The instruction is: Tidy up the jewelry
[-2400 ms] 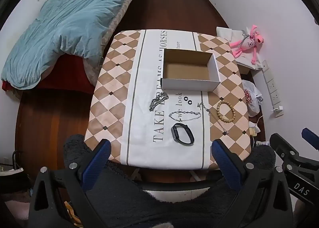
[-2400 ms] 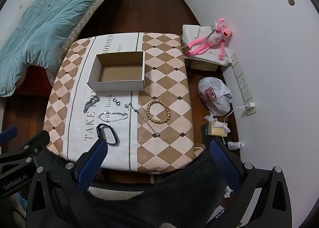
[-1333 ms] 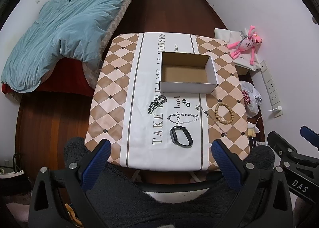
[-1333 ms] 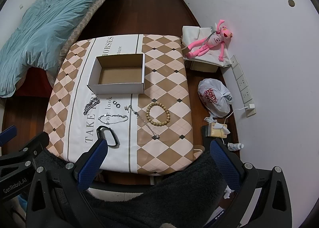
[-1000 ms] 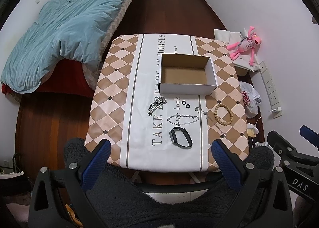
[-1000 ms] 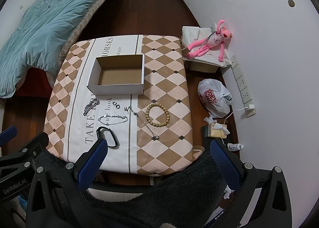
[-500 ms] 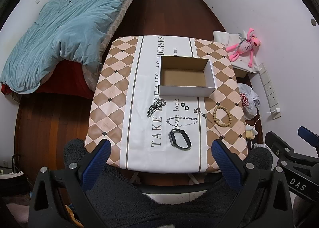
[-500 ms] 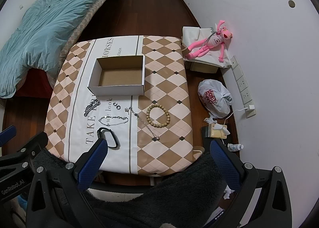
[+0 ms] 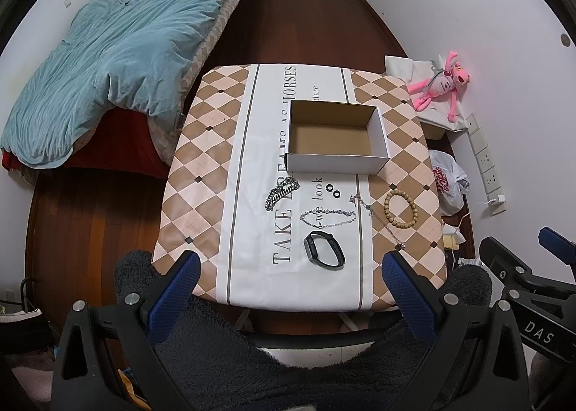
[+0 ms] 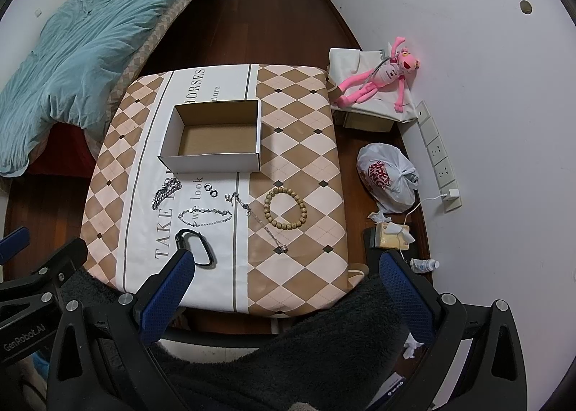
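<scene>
Jewelry (image 9: pixel 327 216) lies beside the empty box (image 9: pixel 336 137); both hand-held grippers (image 9: pixel 288 281) (image 10: pixel 288 278) hover spread, holding nothing.

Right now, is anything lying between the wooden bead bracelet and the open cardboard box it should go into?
Nothing visible blocks it. The wooden bead bracelet lies flat on the tablecloth, apart from the thin chain necklace beside it. The cardboard box is open-topped and empty. Both grippers are open, hanging short of the table.

Even indoor light filled both views, sharp and free of glare. Fisheye bending curved the edges. Corners went black.
</scene>
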`<state>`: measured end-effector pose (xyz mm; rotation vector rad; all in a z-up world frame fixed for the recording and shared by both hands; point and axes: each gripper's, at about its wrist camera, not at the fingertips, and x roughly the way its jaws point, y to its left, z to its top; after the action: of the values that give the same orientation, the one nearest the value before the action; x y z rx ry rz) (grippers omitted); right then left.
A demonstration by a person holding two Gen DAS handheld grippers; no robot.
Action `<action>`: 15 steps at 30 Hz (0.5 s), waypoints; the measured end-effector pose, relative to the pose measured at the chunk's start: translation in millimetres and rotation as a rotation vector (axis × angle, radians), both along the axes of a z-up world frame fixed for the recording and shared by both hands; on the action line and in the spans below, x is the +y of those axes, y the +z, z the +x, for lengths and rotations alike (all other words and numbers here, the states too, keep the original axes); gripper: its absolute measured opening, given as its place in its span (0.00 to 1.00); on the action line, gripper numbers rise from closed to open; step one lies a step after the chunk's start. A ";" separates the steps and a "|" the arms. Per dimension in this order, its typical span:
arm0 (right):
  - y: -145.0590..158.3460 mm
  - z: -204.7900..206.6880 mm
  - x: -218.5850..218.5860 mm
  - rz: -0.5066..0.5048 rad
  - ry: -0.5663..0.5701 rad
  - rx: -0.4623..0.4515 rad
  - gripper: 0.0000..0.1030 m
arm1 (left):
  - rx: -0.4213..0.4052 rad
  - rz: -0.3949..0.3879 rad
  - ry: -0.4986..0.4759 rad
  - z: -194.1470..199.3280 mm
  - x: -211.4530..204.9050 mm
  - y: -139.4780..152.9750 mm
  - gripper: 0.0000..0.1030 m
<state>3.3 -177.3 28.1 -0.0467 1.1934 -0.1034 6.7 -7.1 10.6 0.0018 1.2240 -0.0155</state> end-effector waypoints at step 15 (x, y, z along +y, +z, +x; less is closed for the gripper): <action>8.2 2.0 -0.2 -0.002 -0.001 -0.004 1.00 | -0.001 -0.004 -0.001 2.2 -1.3 2.2 1.00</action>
<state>5.3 -177.5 36.3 -0.0479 1.1895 -0.1054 8.9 -8.4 12.8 -0.0010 1.2225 -0.0185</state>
